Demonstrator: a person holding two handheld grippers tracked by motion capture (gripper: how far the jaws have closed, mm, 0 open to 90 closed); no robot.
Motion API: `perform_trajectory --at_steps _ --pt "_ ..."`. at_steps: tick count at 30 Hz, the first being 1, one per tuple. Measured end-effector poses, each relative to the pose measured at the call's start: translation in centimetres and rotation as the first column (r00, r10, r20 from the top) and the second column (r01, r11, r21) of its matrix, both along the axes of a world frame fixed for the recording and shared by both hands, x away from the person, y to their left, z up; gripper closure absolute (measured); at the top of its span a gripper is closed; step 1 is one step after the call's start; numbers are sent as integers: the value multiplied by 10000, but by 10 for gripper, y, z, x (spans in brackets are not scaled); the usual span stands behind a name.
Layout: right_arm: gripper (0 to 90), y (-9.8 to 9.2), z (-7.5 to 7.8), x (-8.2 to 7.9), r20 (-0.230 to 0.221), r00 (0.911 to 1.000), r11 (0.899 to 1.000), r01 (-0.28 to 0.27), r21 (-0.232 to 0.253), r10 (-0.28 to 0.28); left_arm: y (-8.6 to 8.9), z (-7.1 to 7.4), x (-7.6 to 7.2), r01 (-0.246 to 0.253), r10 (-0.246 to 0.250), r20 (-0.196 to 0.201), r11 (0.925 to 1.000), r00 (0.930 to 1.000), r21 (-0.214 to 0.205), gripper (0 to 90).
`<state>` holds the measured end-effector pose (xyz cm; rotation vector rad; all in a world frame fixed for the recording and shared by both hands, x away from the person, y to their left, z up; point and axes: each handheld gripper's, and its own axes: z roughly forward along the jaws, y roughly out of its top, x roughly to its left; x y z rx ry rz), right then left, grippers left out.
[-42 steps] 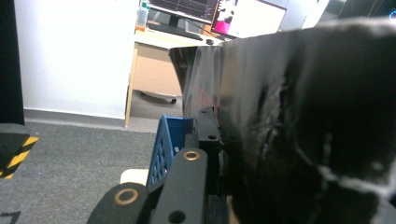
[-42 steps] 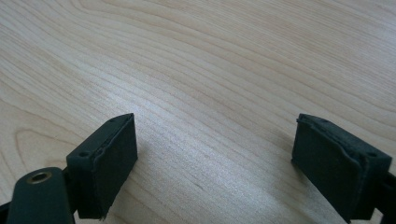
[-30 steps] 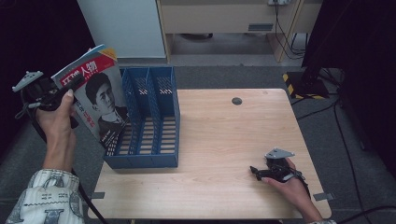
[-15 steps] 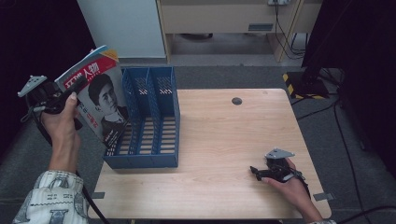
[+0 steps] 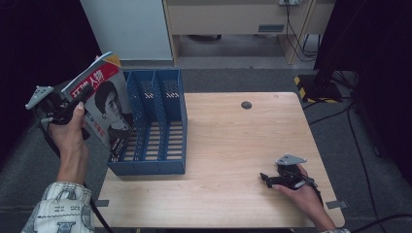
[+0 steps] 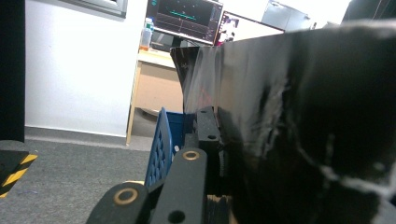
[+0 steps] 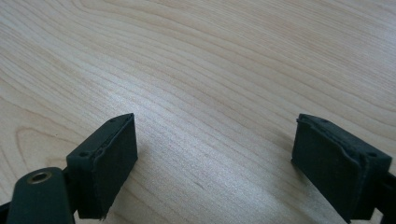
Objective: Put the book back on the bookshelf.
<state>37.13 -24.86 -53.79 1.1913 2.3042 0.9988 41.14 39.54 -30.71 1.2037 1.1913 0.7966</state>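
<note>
The left tool is clamped on the near edge of a magazine, held upright off the bench's left side, just left of the blue file rack. Thin, glossy and floppy, it will likely sag and slip, so a grip close to the spine seems safest. The rack's slots are narrow with tall dividers. The right tool rests spread and empty on the bench, near right, with open wood around.

Even overhead light brightens the table; the surrounding floor falls dark. The close magazine looks blurred, dim and glossy with glare.
</note>
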Motion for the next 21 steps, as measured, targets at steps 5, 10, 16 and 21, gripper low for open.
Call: perform_trajectory --at_steps 5,10,16,21 --pt "143 0 0 0 1 10000 10000 15 11 -15 -1 -5 0 21 -22 72 10000 10000 50 863" --pt "142 0 0 0 3 10000 10000 12 9 -12 -3 -10 1 163 -162 153 9998 9998 -73 863" --pt "142 0 0 0 1 10000 10000 13 13 -13 -6 -13 1 181 -182 137 9998 9997 77 859" --pt "142 0 0 0 -1 10000 10000 11 10 -11 -6 -20 -1 187 -187 37 9996 9998 231 861"
